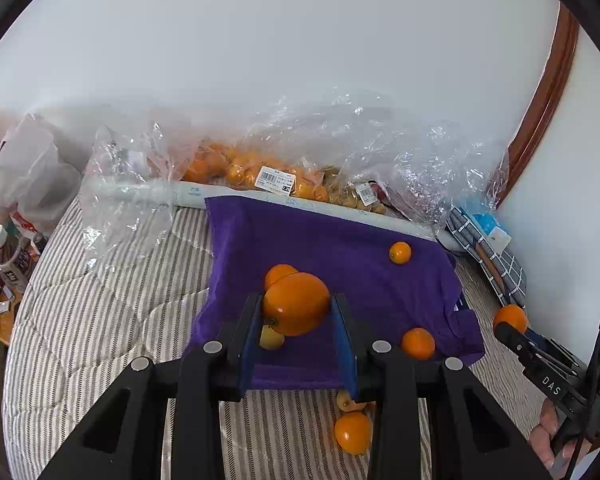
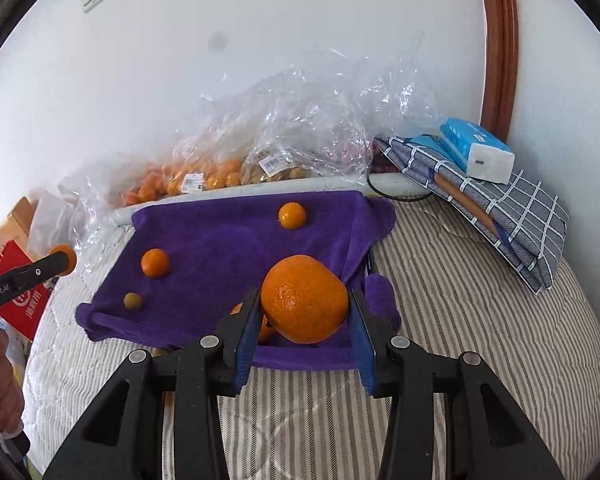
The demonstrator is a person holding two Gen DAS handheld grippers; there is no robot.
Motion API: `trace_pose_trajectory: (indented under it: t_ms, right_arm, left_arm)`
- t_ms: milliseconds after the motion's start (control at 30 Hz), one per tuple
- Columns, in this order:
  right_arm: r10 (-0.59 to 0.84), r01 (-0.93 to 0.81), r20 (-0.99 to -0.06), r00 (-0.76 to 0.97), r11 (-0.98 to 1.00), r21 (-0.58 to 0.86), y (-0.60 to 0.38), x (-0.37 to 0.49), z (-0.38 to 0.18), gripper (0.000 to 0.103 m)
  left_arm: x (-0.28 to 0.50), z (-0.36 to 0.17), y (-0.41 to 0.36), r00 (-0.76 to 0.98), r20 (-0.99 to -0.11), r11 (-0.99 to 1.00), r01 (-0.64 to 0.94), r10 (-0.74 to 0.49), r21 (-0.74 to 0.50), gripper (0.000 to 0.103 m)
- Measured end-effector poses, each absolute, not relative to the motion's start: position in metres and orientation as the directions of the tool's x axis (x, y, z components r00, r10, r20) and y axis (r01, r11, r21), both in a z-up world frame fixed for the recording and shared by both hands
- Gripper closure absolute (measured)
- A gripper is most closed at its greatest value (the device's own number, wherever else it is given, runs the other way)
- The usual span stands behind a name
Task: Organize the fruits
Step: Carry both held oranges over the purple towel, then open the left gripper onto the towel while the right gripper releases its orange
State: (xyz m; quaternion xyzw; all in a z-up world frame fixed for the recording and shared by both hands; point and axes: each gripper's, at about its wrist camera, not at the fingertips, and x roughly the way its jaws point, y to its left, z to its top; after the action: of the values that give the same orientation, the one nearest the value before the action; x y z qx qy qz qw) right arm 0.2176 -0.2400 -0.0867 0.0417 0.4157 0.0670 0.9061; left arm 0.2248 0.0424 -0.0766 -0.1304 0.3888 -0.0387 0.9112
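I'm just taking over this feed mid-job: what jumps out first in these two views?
Each gripper is clamped on an orange fruit: the left gripper on a smooth orange fruit, the right gripper on a dimpled mandarin, both above the purple towel spread on the striped bedding. A few small oranges lie loose on the towel, and crinkled clear bags of fruit are piled along the wall behind.

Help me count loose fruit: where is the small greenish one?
In the right wrist view the small greenish fruit lies on the purple towel near its front left corner, just below a small orange.
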Motion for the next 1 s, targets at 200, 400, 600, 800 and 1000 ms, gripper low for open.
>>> trace_pose_trajectory:
  t_ms: [200, 400, 600, 800, 1000]
  right_arm:
    - [0.157, -0.075, -0.782, 0.603, 0.987, 0.14, -0.242, 0.241, -0.12, 0.061]
    - [0.167, -0.059, -0.812, 0.56, 0.985, 0.163, -0.243, 0.257, -0.153, 0.061]
    - [0.159, -0.081, -0.813, 0.561, 0.987, 0.137, -0.236, 0.261, -0.161, 0.061]
    - [0.154, -0.084, -0.811, 0.565, 0.988, 0.13, -0.233, 0.261, -0.163, 0.06]
    - [0.145, -0.095, -0.81, 0.569, 0.989, 0.11, -0.229, 0.26, -0.163, 0.06]
  left_arm:
    - [0.249, -0.102, 0.02, 0.647, -0.737, 0.968, 0.005, -0.195, -0.253, 0.071]
    - [0.264, -0.13, 0.001, 0.597, -0.776, 0.972, 0.03, -0.204, -0.232, 0.071]
    - [0.271, -0.147, -0.007, 0.563, -0.801, 0.975, 0.034, -0.202, -0.222, 0.071]
    - [0.277, -0.154, -0.006, 0.544, -0.813, 0.974, 0.036, -0.207, -0.224, 0.07]
    - [0.276, -0.157, -0.008, 0.539, -0.815, 0.973, 0.045, -0.214, -0.226, 0.07]
